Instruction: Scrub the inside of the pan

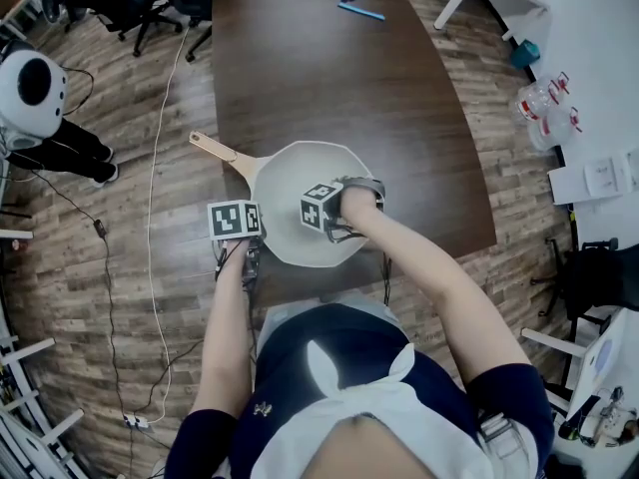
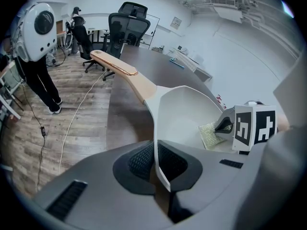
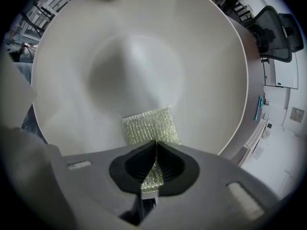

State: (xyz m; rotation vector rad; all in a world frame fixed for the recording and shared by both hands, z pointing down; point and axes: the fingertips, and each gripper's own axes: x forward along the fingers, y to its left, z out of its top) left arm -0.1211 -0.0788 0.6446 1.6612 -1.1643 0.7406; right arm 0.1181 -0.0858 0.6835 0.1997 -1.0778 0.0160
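A white pan [image 1: 300, 168] with a pale wooden handle [image 1: 215, 150] sits near the front edge of a dark brown table [image 1: 329, 78]. My left gripper [image 1: 254, 249] is shut on the pan's near-left rim. In the left gripper view the thin rim [image 2: 160, 169] runs between the pads of my left gripper [image 2: 157, 152]. My right gripper [image 1: 331, 230] points down into the pan, shut on a yellow-green scouring pad [image 3: 148, 123]. The pad sticks out beyond the jaws of my right gripper [image 3: 155, 150] and lies against the pan's inner wall [image 3: 134, 56]. It also shows as a pad [image 2: 209, 134] in the left gripper view.
A blue object [image 1: 357, 6] lies at the table's far end. Office chairs [image 1: 150, 3] and a white round-headed figure [image 1: 30, 88] stand on the wood floor to the left, with a cable [image 1: 150, 267] trailing past. White tables with bottles [image 1: 547, 108] are at the right.
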